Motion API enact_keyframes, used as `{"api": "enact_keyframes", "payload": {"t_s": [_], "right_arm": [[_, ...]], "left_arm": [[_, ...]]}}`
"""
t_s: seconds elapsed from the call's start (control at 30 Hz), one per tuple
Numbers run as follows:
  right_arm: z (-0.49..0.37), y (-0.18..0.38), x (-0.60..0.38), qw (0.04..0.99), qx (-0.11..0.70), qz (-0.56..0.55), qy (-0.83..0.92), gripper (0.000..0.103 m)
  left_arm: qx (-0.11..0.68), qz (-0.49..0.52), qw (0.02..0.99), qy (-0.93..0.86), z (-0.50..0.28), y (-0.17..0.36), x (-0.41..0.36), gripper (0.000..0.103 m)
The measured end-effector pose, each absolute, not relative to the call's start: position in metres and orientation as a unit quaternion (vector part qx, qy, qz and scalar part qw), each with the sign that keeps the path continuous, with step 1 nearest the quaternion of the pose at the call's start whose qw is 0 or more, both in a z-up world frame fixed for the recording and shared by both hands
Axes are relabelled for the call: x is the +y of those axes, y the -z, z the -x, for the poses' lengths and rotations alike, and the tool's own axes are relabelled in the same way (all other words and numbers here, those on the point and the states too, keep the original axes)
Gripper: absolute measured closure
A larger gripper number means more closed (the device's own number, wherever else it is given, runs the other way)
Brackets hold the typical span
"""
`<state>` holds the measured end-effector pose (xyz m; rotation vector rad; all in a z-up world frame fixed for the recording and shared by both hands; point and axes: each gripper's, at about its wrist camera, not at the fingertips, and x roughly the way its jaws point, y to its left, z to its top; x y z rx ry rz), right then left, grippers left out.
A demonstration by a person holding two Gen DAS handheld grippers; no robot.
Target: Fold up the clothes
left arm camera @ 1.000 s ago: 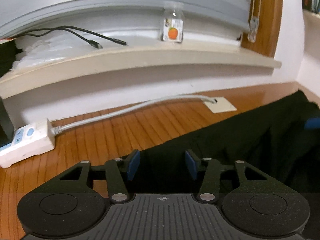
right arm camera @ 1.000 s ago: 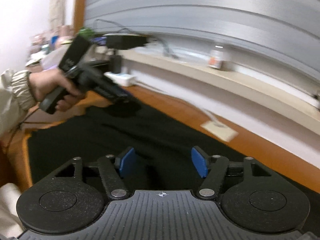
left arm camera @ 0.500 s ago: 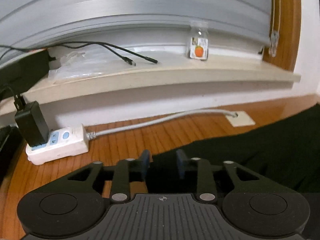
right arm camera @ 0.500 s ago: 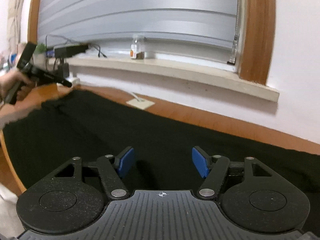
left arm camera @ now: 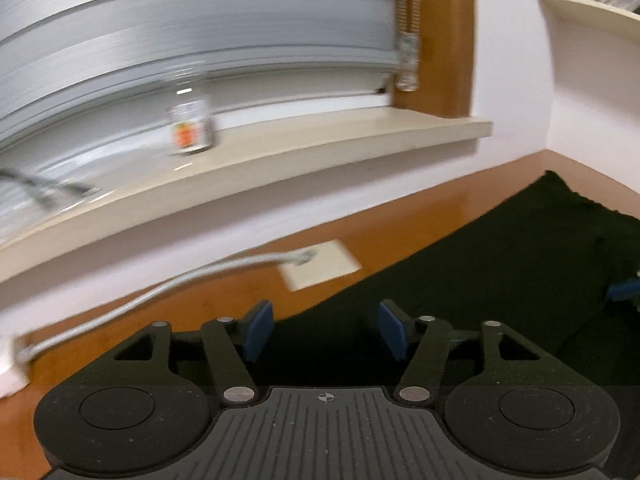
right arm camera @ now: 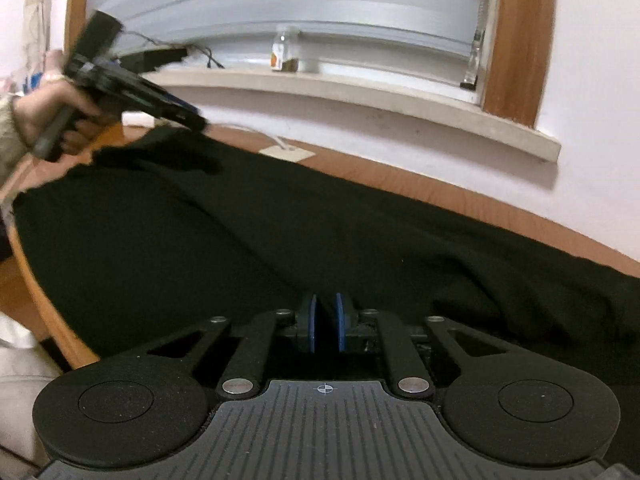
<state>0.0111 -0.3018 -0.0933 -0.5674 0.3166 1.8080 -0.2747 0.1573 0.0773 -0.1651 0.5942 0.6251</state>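
Observation:
A black garment lies spread over the wooden table; it also shows in the left wrist view. My left gripper is open, its blue pads apart over the garment's far edge, nothing between them. In the right wrist view the left gripper hovers above the garment's far left corner, held by a hand. My right gripper is nearly shut, its blue pads close together low over the near part of the garment; whether cloth is pinched is hidden.
A window sill with a small bottle runs along the wall. A grey cable leads to a white wall plate on the table. A power strip end lies at left. A white cloth is at lower left.
My left gripper opened again and swung right along the garment edge. My right gripper closed from wide open to nearly shut and dropped lower onto the garment.

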Motion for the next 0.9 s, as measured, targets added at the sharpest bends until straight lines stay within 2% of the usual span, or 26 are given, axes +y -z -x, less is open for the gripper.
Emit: {"api": "enact_keyframes", "payload": {"t_s": [0.1,0.13,0.23,0.5,0.63,0.8,0.9], "right_arm": [[-0.03,0.085,-0.315,0.579,0.143,0.219,-0.772,0.087],[-0.04,0.082,-0.32,0.587,0.146,0.209,-0.768,0.079],[-0.073,0.075,-0.326,0.619,0.153,0.19,-0.747,0.065],[-0.178,0.071,-0.286,0.702,0.167,0.183,-0.668,0.062],[-0.21,0.075,-0.248,0.69,0.18,0.215,-0.668,0.058],[-0.237,0.08,-0.214,0.636,0.231,0.234,-0.698,0.057],[-0.245,0.08,-0.206,0.633,0.236,0.244,-0.696,0.057]], "left_arm": [[0.283,0.087,0.914,-0.277,0.238,-0.075,0.158,0.034],[0.281,0.089,0.918,-0.267,0.226,-0.074,0.158,0.033],[0.284,0.085,0.926,-0.234,0.18,-0.069,0.149,0.033],[0.281,0.035,0.947,-0.153,0.073,-0.055,0.104,0.033],[0.277,0.034,0.952,-0.124,0.052,-0.044,0.095,0.032],[0.275,0.072,0.954,-0.095,0.046,-0.026,0.098,0.031],[0.289,0.092,0.949,-0.091,0.043,-0.018,0.102,0.03]]}}
